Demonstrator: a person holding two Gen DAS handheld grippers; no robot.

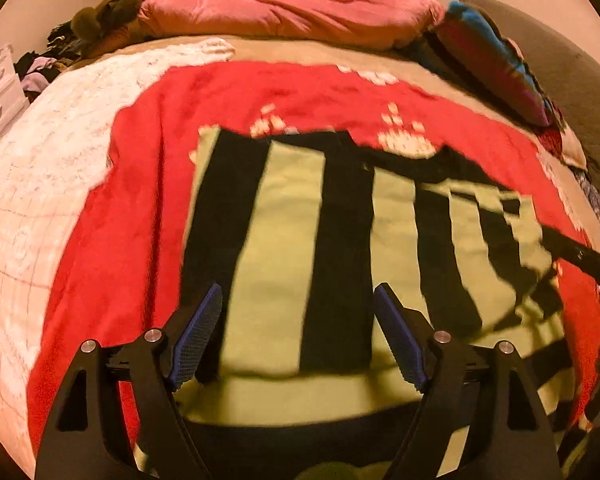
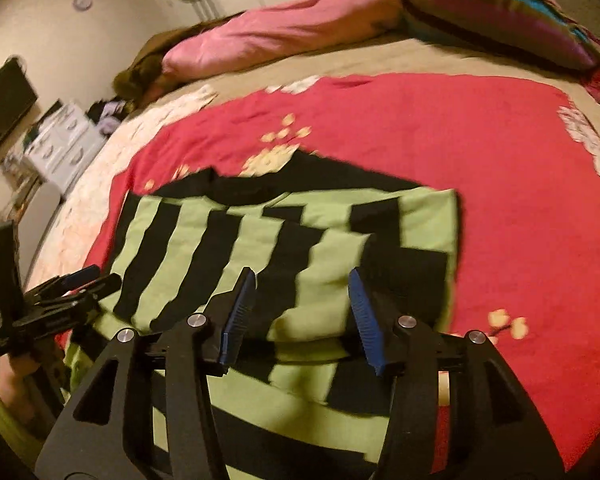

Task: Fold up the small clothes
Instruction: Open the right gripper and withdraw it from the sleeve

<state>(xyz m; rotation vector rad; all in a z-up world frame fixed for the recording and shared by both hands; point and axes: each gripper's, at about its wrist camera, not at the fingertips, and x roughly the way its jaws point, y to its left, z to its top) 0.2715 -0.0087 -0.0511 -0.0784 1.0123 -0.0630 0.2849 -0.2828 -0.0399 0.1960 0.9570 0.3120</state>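
Observation:
A small green-and-black striped garment [image 1: 280, 220] lies partly folded on a red blanket [image 1: 120, 200] on the bed; it also shows in the right wrist view [image 2: 260, 248]. My left gripper [image 1: 298, 300] is open and empty, hovering just above the garment's near part. My right gripper [image 2: 302, 280] is open and empty above the garment's near right part. The left gripper appears in the right wrist view [image 2: 72, 284] at the garment's left edge. The right gripper's black body [image 1: 580, 256] shows at the right edge of the left wrist view.
A pink duvet [image 1: 284, 12] and a striped pillow [image 1: 496, 56] lie at the far side of the bed. White drawers [image 2: 64, 140] and clothes piles stand on the left beyond the bed. The red blanket [image 2: 500, 184] extends right of the garment.

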